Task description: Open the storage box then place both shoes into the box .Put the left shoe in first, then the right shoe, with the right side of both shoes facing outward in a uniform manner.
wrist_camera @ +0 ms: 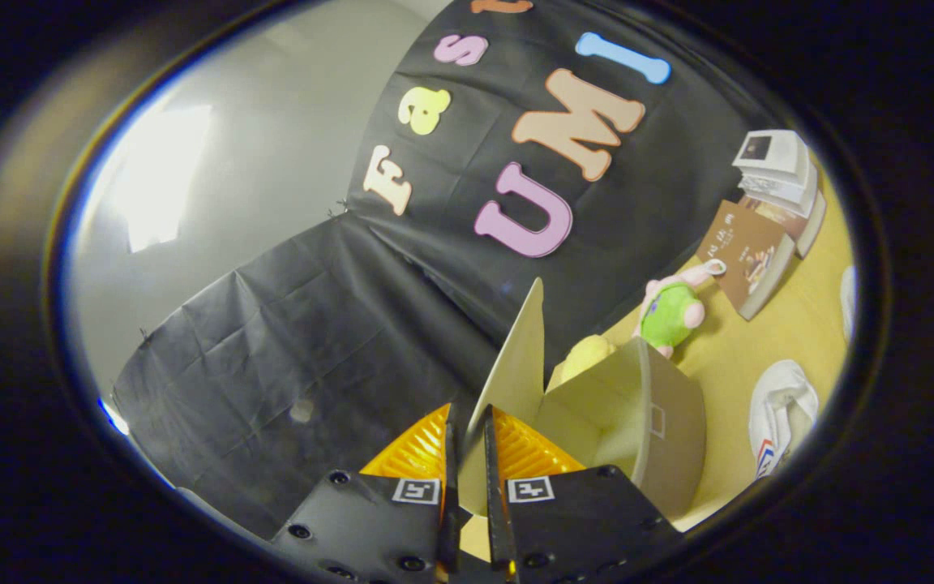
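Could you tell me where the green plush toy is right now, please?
In the gripper view, the green plush toy lies on the yellow table, beyond the open storage box and beside the brown book, ahead-right of the gripper.

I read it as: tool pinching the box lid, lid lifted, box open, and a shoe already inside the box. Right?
Not quite. The gripper view shows the tool pinching the lid, lifted, and the storage box open, but the part of its inside that shows holds no shoe. A white shoe lies on the table beside the box.
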